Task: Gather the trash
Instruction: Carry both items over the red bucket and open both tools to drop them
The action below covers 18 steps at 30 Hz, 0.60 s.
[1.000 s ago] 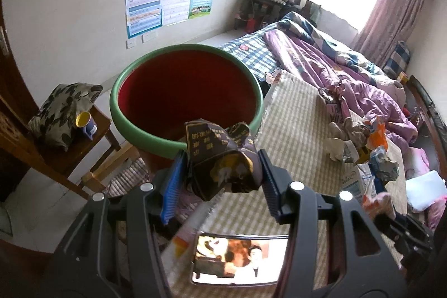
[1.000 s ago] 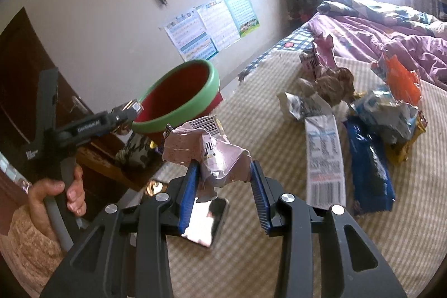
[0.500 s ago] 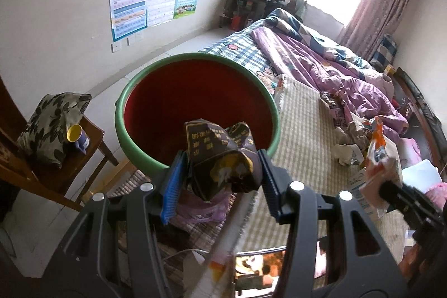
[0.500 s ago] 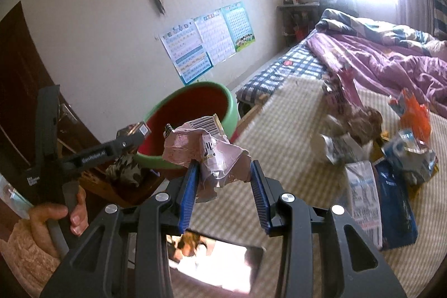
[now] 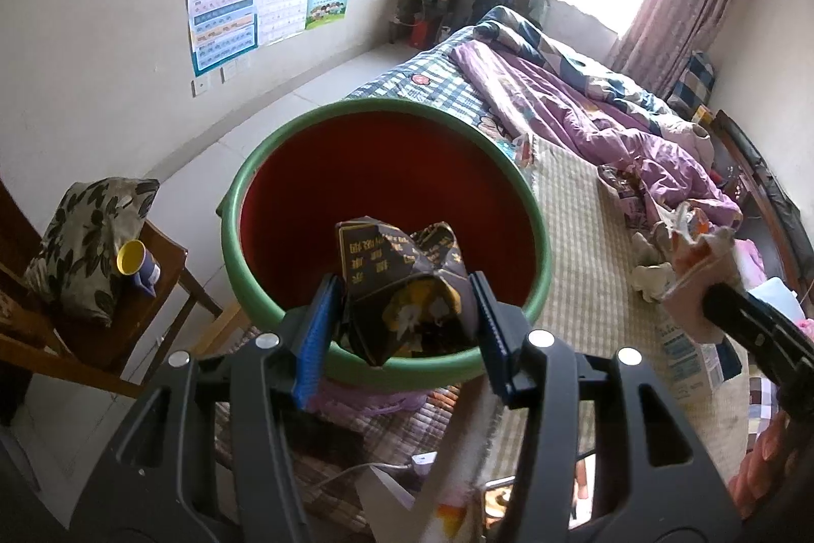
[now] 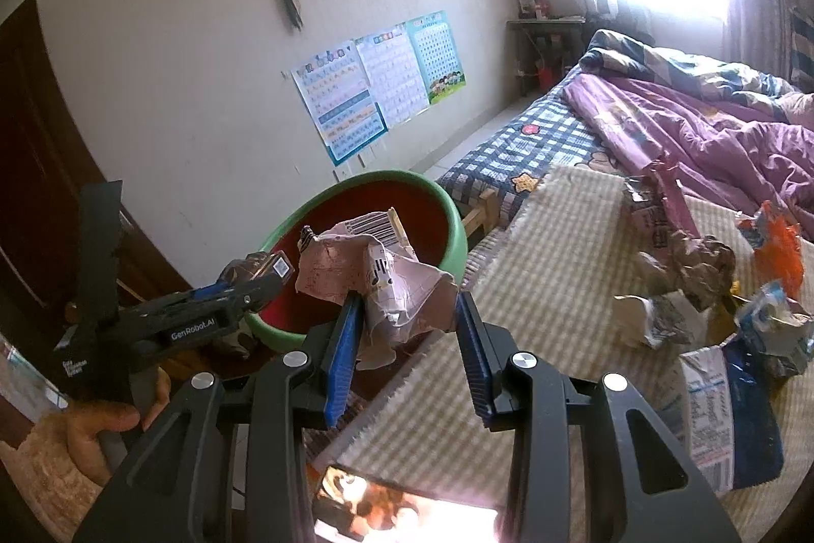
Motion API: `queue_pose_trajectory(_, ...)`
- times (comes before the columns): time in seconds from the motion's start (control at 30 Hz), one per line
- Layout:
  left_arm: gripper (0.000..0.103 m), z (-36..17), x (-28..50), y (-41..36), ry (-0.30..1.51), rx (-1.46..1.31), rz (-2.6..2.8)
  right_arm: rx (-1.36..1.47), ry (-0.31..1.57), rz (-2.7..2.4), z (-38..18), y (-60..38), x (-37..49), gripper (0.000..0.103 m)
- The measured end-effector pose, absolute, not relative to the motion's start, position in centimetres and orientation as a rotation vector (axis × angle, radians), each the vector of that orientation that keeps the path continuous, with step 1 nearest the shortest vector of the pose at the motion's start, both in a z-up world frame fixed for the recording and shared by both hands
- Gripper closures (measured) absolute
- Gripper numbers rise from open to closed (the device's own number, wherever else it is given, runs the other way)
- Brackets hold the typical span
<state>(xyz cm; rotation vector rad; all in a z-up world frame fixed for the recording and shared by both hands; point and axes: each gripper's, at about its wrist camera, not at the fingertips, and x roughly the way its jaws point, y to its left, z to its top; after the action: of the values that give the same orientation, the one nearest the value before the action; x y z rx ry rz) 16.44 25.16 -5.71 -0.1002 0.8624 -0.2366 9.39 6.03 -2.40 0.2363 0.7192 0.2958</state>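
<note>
My left gripper is shut on a crumpled dark wrapper with yellow print and holds it over the near rim of the green basin with a red inside. My right gripper is shut on a crumpled pink wrapper with a barcode, held above the bed's edge, short of the basin. The left gripper also shows in the right wrist view over the basin's near side. Several loose wrappers lie on the checked mat.
A wooden chair with a leaf-patterned cushion and a yellow-and-blue cup stands left of the basin. A phone with a lit screen lies near the mat's front edge. A purple quilt covers the far bed.
Both grippers have moved toward the basin with their wrappers still held. The left one now hangs over the basin's rim; the basin looms larger in both views.
</note>
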Motion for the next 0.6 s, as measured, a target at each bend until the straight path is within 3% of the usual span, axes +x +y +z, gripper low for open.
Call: queue_pose_trajectory(0.6,0.054,-8.3,20.4,25.6,0.919,-0.074,-0.265,0.318,0.782,0.31,-3.9,9.8,15.3,0.066)
